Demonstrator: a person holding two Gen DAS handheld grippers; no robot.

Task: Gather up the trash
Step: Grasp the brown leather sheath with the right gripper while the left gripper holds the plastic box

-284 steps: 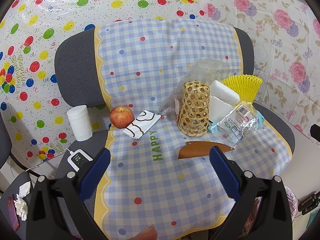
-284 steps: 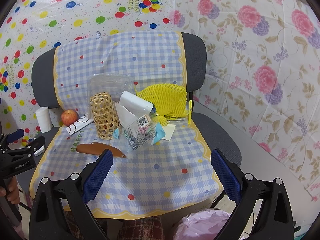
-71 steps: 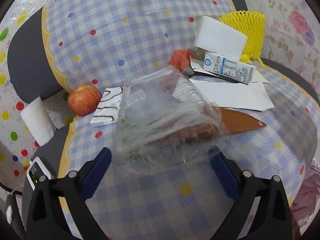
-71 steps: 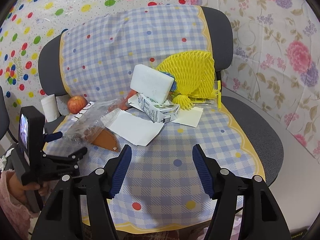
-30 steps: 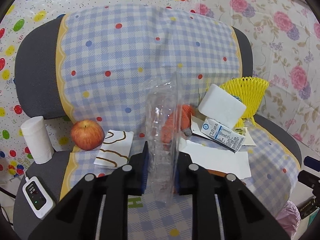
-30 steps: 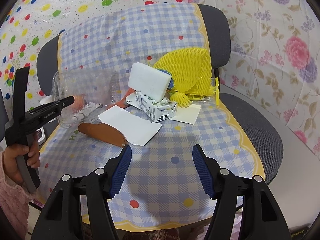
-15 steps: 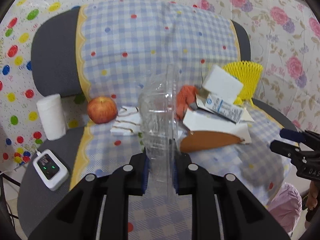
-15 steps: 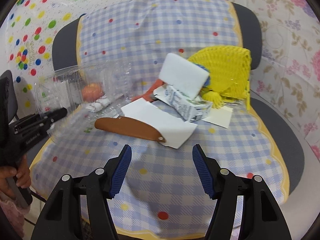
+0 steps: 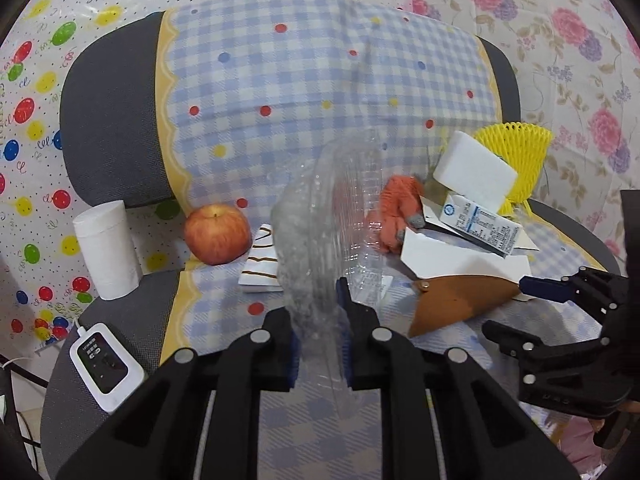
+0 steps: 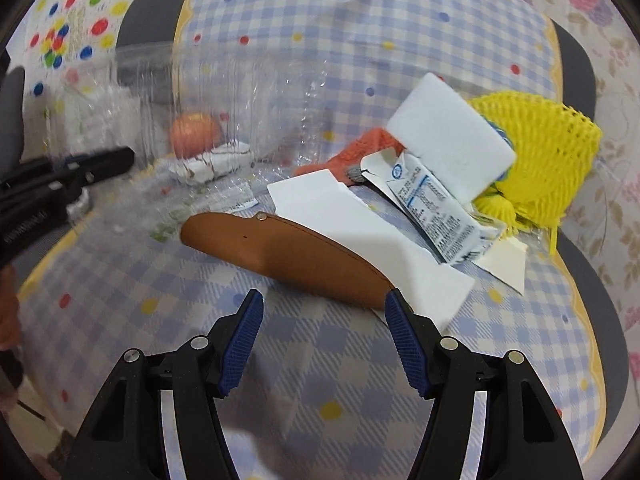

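Note:
My left gripper (image 9: 318, 320) is closing its jaws on a crumpled clear plastic container (image 9: 320, 216), which stands upright between the pads, lifted over the checked cloth on the chair seat. My right gripper (image 10: 324, 312) is open, low over the seat, with the near tip of a brown leather case (image 10: 288, 256) just ahead of its fingers and nothing between them. Behind the case lie a white paper sheet (image 10: 360, 224), a flattened milk carton (image 10: 436, 216), a white foam block (image 10: 448, 140), yellow foam netting (image 10: 548, 148) and an orange cloth (image 10: 360, 148).
An apple (image 9: 218, 234) and a brown-striped wrapper (image 9: 260, 264) lie at the seat's left rear. A white paper roll (image 9: 106, 248) and a white charger box (image 9: 106, 364) sit on the bare grey seat edge. A pink bag (image 9: 580, 444) shows at the lower right.
The right gripper has rolled and dropped in close over the brown case. The left gripper has moved a little with the clear container still in it, and the right gripper now shows in its view.

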